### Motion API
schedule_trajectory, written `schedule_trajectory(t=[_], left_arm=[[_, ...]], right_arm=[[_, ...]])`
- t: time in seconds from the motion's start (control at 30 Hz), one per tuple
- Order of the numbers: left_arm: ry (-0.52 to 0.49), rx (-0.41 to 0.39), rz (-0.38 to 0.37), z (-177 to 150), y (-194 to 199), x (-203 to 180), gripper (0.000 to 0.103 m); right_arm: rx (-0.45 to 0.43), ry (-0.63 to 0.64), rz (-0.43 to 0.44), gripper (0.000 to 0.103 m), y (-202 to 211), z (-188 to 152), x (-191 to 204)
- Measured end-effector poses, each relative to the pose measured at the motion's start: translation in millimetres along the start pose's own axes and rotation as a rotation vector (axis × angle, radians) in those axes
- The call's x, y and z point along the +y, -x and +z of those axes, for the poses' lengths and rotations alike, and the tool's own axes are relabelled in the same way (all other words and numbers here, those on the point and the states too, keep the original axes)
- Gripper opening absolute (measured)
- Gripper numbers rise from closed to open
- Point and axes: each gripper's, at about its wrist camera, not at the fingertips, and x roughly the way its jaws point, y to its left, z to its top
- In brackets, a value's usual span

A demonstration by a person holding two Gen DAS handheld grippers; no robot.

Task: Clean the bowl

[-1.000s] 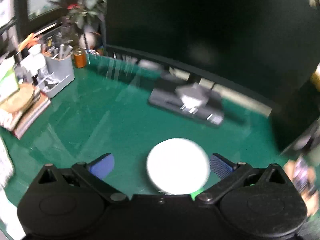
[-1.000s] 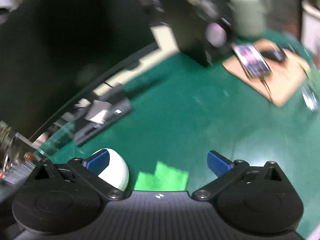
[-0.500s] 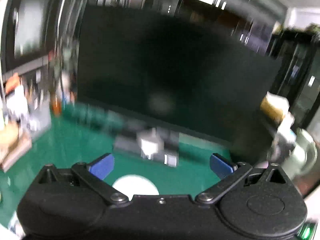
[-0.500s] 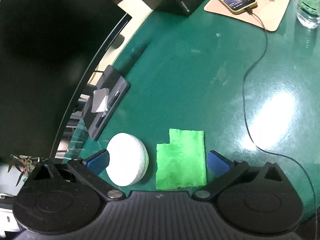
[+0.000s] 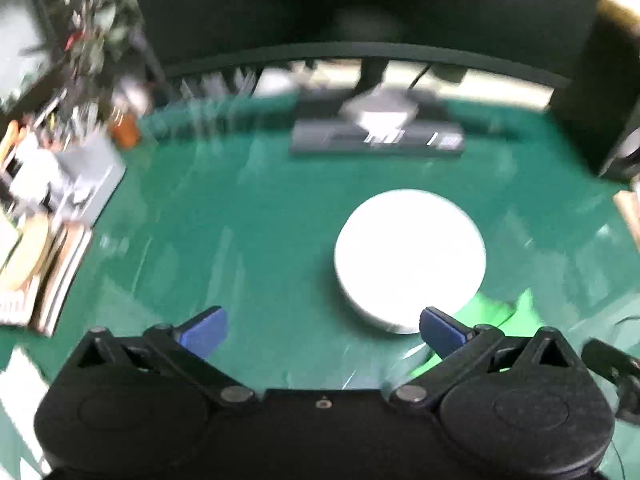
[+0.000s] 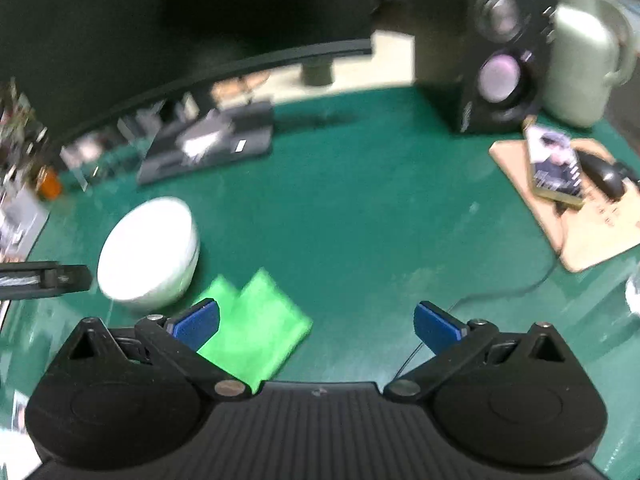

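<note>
While both views are smeared by blur, we can make out our left gripper (image 5: pixel 323 330) nearest the lens with its blue-padded jaws spread wide and nothing between them. Our right gripper (image 6: pixel 316 320) is likewise wide apart and empty above the green desk mat (image 6: pixel 360 216).

Just past the right gripper's left finger lies a bright green cloth (image 6: pixel 256 320), flat on the mat, its near part hidden behind that finger. Just beside the cloth, to its left, sits the white bowl (image 6: pixel 150 252); we cannot tell whether the two touch. In the left wrist view the bowl (image 5: pixel 410 256) sits ahead of the gripper and off to its right, just beyond the right fingertip, and its glaring white surface is too washed out for us to tell whether it holds anything or even which way up it sits.

Farther on, a dark flat stand base (image 5: pixel 378 140) rests under a large dark monitor (image 5: pixel 340 4). To the left, a grey organiser (image 5: pixel 80 188) holds a jumble we cannot identify, with an orange jar (image 5: pixel 126 130) behind it. To the right, a phone (image 6: pixel 554 166) and a mouse (image 6: pixel 604 178) lie on a tan pad (image 6: pixel 580 232), with a black speaker (image 6: pixel 492 64) and a pale jug (image 6: pixel 580 64) behind.
</note>
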Motion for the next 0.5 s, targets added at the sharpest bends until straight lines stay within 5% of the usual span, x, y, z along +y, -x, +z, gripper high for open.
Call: schedule_trajectory(t=[0.37, 0.5], left_arm=[[-0.064, -0.044, -0.02, -2, 5, 0, 0.103], [-0.073, -0.048, -0.04, 3, 1, 1, 0.102]], right_arm=[[0.043, 0.06, 0.037, 0.101, -8, -1, 24], [0.065, 0.071, 0.031, 0.092, -17, -1, 27]])
